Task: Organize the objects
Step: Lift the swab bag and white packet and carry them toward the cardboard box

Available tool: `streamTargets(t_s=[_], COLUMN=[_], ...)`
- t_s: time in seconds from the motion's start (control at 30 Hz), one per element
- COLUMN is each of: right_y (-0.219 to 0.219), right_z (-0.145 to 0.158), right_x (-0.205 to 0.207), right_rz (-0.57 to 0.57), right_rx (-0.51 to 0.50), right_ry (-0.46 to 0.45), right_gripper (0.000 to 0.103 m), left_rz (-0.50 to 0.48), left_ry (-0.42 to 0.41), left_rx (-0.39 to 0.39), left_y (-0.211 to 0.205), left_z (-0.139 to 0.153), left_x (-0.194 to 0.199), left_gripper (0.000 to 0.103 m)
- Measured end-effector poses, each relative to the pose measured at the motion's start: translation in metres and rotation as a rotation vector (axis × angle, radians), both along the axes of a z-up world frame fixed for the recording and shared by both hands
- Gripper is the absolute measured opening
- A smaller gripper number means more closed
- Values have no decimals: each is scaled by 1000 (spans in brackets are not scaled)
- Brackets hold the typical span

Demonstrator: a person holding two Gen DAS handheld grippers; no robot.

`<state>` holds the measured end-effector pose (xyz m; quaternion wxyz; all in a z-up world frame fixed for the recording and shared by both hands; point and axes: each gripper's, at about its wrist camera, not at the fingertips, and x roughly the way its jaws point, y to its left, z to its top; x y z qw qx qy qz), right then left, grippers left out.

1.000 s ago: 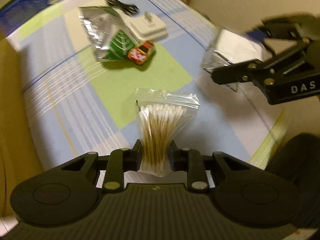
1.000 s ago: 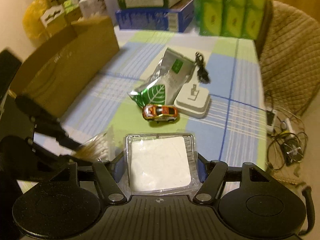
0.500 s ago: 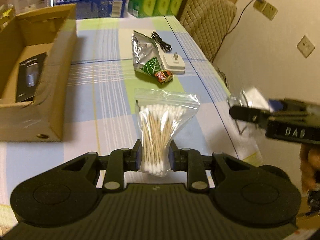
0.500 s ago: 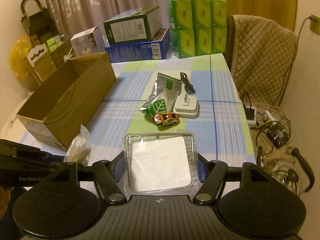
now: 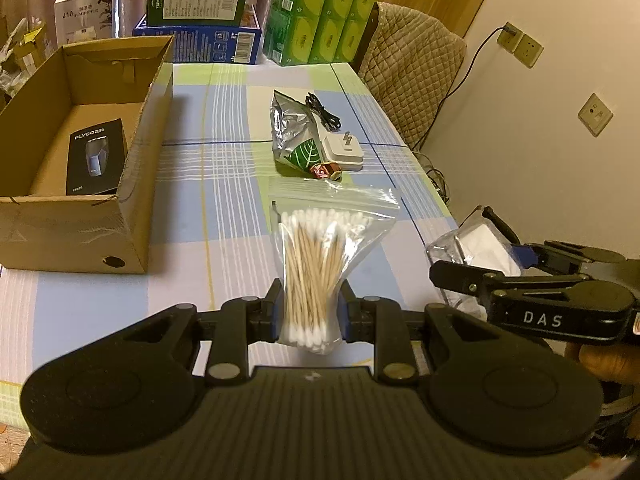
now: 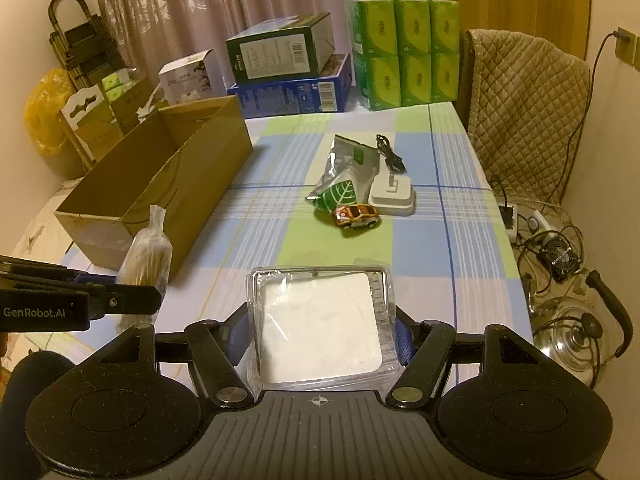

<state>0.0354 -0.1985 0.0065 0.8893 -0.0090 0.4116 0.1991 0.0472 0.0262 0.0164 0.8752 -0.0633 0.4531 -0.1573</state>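
Note:
My left gripper [image 5: 310, 312] is shut on a clear zip bag of cotton swabs [image 5: 320, 256], held above the near end of the checked table. My right gripper [image 6: 320, 328] is shut on a clear packet with a white square pad [image 6: 320, 328] inside. In the left wrist view the right gripper [image 5: 480, 248] hangs at the right with its packet [image 5: 476, 244]. In the right wrist view the left gripper [image 6: 132, 292] enters from the left with the swab bag [image 6: 148, 252]. An open cardboard box [image 5: 80, 152] on the left holds a black carton [image 5: 94, 160].
Mid-table lie a silver-green foil pouch [image 6: 348, 176], a toy car [image 6: 356, 216], a white charger [image 6: 394, 196] and a black cable [image 6: 390, 156]. Stacked boxes [image 6: 288, 72] and green tissue packs [image 6: 404, 52] stand at the far end. A padded chair [image 6: 524, 108] and a kettle [image 6: 572, 332] are at the right.
Both grippers have lifted and pulled back from the table with their packets; the views now take in the whole table and the box. Both grips are unchanged.

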Motion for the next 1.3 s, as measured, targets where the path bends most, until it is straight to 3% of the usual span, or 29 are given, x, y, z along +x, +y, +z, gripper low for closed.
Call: streamTargets(t_s=[1.3], right_y=[38], right_z=[11], right_x=[11], right_rz=[71], right_rx=[-1], right_ry=[-33], right_gripper=[65], left_rz=[50], left_ry=[-44], left_rx=[-4], left_y=[28], left_z=[18], left_x=[2], left_gripper=[22])
